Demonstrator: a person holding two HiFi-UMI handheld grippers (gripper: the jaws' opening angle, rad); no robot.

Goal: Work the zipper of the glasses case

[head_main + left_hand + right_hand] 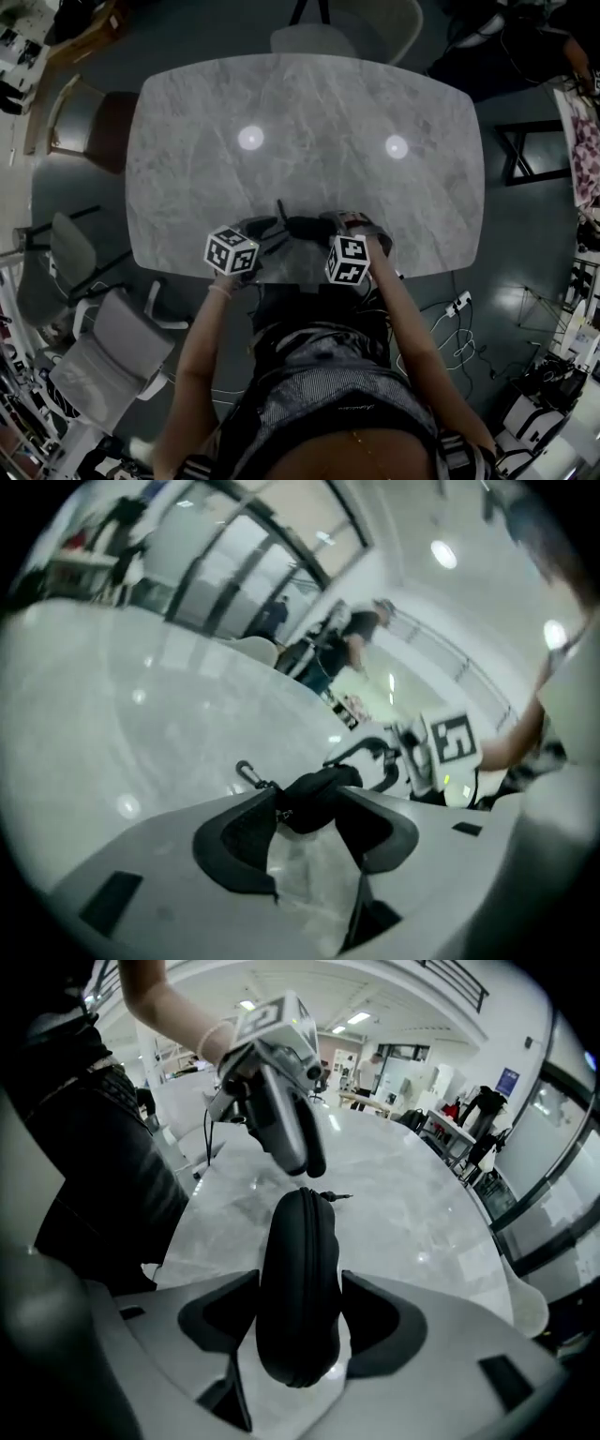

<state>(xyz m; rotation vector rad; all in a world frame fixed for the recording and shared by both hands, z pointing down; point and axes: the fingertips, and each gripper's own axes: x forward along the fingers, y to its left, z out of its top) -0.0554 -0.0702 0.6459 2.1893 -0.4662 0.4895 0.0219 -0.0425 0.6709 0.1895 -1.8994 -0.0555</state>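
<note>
The black glasses case stands on its edge near the front of the marble table, zipper seam up. It lies lengthwise between the jaws of my right gripper and nearly fills the gap; the jaws stand wide and look open. My left gripper is shut on the case's far end, both pads against it. A small metal clip sticks out beside that end. In the head view the left gripper and right gripper face each other across the case. The left gripper's fingers reach down over the case.
A wooden chair stands left of the table, grey office chairs at the near left, another chair at the far side. A power strip and cables lie on the floor at the right. The person's torso is against the front edge.
</note>
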